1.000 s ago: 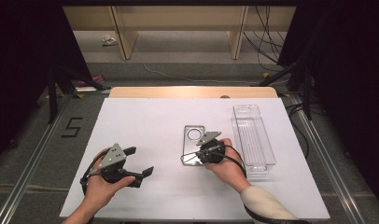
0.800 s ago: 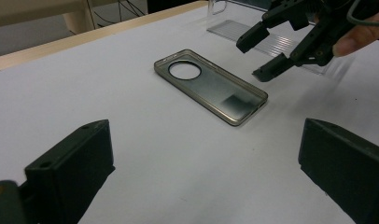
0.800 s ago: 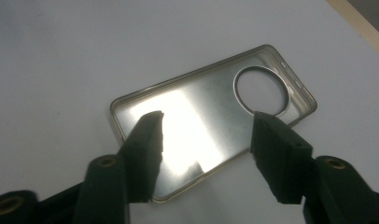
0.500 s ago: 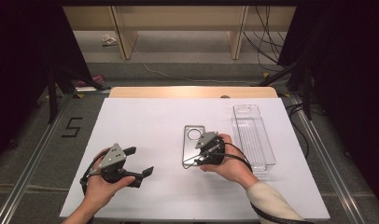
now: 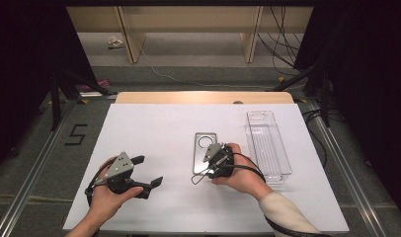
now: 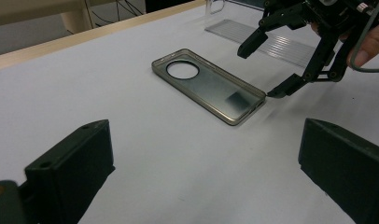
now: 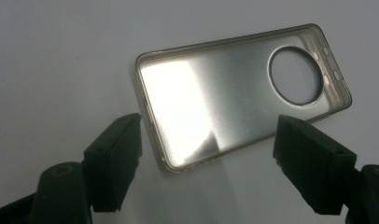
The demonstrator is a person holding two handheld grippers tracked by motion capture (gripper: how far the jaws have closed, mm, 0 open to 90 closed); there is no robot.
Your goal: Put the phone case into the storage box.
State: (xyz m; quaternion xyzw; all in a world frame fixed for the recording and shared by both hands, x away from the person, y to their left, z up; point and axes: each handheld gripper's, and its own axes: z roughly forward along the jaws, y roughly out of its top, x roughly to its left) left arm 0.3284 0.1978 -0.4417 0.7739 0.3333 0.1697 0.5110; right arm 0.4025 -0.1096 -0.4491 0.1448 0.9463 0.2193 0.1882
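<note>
At lower left of the high view, my left gripper (image 5: 149, 172) rests spread wide over bare white table (image 5: 154, 123), with open room all round it. At centre, my right gripper (image 5: 204, 165), also spread wide, hangs over the near end of the clear phone case (image 5: 204, 148), one jaw tip at its corner; the transparent tray (image 5: 267, 143) lies just right of my hand. A "5" (image 5: 76, 134) is marked on the floor at left.

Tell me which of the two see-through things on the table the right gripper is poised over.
The phone case, flat with a round camera hole; the right gripper straddles its near end, jaws open. The long clear tray lies apart, farther right.
</note>
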